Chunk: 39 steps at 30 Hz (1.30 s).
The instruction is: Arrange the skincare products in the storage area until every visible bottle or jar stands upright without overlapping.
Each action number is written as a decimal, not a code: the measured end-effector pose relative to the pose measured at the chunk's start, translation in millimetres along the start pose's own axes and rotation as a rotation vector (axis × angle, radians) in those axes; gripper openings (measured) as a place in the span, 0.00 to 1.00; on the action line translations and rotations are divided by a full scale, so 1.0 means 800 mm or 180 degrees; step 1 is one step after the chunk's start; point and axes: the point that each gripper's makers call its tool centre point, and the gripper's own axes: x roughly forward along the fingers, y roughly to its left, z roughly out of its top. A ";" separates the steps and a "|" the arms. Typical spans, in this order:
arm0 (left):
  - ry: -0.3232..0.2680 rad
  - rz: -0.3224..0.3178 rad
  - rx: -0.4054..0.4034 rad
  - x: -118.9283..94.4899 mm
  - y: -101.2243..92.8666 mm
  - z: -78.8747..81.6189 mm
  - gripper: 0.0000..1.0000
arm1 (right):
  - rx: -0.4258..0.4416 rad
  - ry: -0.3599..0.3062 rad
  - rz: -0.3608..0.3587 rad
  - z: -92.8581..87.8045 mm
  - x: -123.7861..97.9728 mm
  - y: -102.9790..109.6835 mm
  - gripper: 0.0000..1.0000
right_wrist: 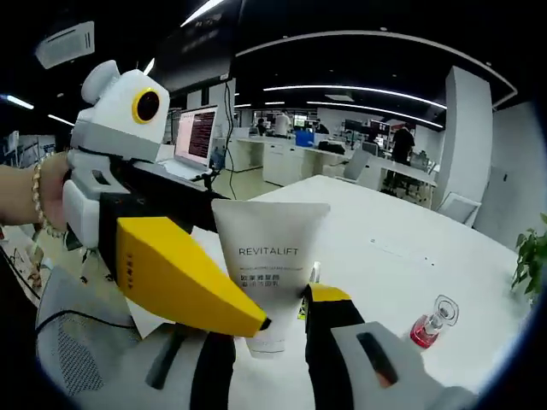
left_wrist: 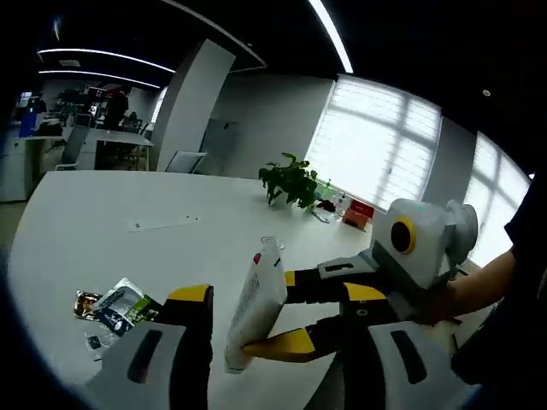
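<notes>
Hanging above the white table (right_wrist: 410,231), the soft, squeezable REVITALIFT tube (right_wrist: 269,265) is pinched between the right gripper's (left_wrist: 286,329) closed jaws, the left gripper (right_wrist: 256,320) half open alongside; grip its stiffer crimped end or cap, gently.

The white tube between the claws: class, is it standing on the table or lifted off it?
Lifted. The white tube hangs tilted above the table, pinched by the right claw; nothing beneath supports it.
</notes>
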 end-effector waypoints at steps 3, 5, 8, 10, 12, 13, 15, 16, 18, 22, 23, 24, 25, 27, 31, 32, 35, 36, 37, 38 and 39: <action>0.0058 0.0084 0.0098 0.003 -0.010 -0.008 0.42 | 0.0005 -0.0018 0.0060 0.001 -0.003 0.006 0.30; 0.0030 0.0117 0.0096 0.005 -0.011 -0.007 0.37 | 0.0013 -0.0033 0.0088 0.002 -0.004 0.008 0.30; 0.0023 0.0142 0.0079 0.006 -0.010 -0.004 0.35 | -0.0010 -0.0055 0.0105 0.006 -0.007 0.007 0.30; 0.0009 0.0170 0.0083 0.005 -0.013 -0.001 0.33 | -0.0044 -0.0070 0.0109 0.010 -0.010 0.006 0.30; -0.0005 0.0207 0.0099 0.004 -0.015 0.001 0.25 | -0.0079 -0.0086 0.0112 0.013 -0.014 0.006 0.30; -0.0019 0.0237 0.0089 0.004 -0.014 0.002 0.23 | -0.0081 -0.0090 0.0108 0.014 -0.014 0.005 0.30; -0.0029 0.0301 0.0079 0.002 -0.014 0.004 0.19 | -0.0076 -0.0100 0.0099 0.014 -0.016 0.004 0.30; 0.0010 0.0363 0.0090 0.001 -0.014 0.001 0.16 | -0.0064 -0.0102 0.0095 0.015 -0.016 0.004 0.30; -0.0010 0.0394 0.0136 0.000 -0.012 0.002 0.12 | -0.0074 -0.0103 0.0092 0.016 -0.019 0.008 0.30; -0.0064 0.0519 0.0299 -0.004 -0.006 0.013 0.07 | -0.0143 -0.0136 0.0035 0.022 -0.026 0.008 0.31; -0.0059 0.0505 0.0282 -0.004 -0.004 0.016 0.07 | -0.0147 -0.0165 0.0030 0.023 -0.028 0.006 0.31; -0.0055 0.0460 0.0187 -0.004 -0.005 0.017 0.06 | -0.0112 -0.0205 0.0018 0.026 -0.031 0.004 0.31; -0.0069 0.0419 0.0129 -0.002 -0.008 0.021 0.06 | -0.0080 -0.0266 0.0017 0.029 -0.034 0.003 0.32; -0.0016 0.0333 0.0133 -0.001 -0.013 0.025 0.05 | -0.0007 -0.0388 0.0126 0.030 -0.037 0.001 0.32; -0.0033 0.0056 0.0075 -0.002 -0.028 0.043 0.04 | 0.0127 -0.0576 0.0420 0.039 -0.048 -0.001 0.33; -0.0012 -0.0038 0.0156 -0.002 -0.037 0.047 0.04 | 0.0131 -0.0569 0.0537 0.041 -0.050 0.001 0.34; -0.0040 -0.0341 0.0326 -0.004 -0.060 0.065 0.04 | 0.0204 -0.0606 0.0870 0.054 -0.051 -0.001 0.37; -0.0076 -0.0443 0.0374 -0.006 -0.067 0.071 0.04 | 0.0238 -0.0508 0.1068 0.052 -0.051 0.002 0.38; -0.0122 -0.0531 0.0433 -0.011 -0.076 0.082 0.04 | 0.0234 -0.0508 0.1245 0.055 -0.053 0.007 0.38; -0.0150 -0.0632 0.0461 -0.014 -0.084 0.089 0.04 | 0.0221 -0.0579 0.1538 0.064 -0.059 0.016 0.36; -0.0197 -0.0671 0.0472 -0.017 -0.087 0.097 0.04 | 0.0222 -0.0614 0.1607 0.068 -0.061 0.018 0.34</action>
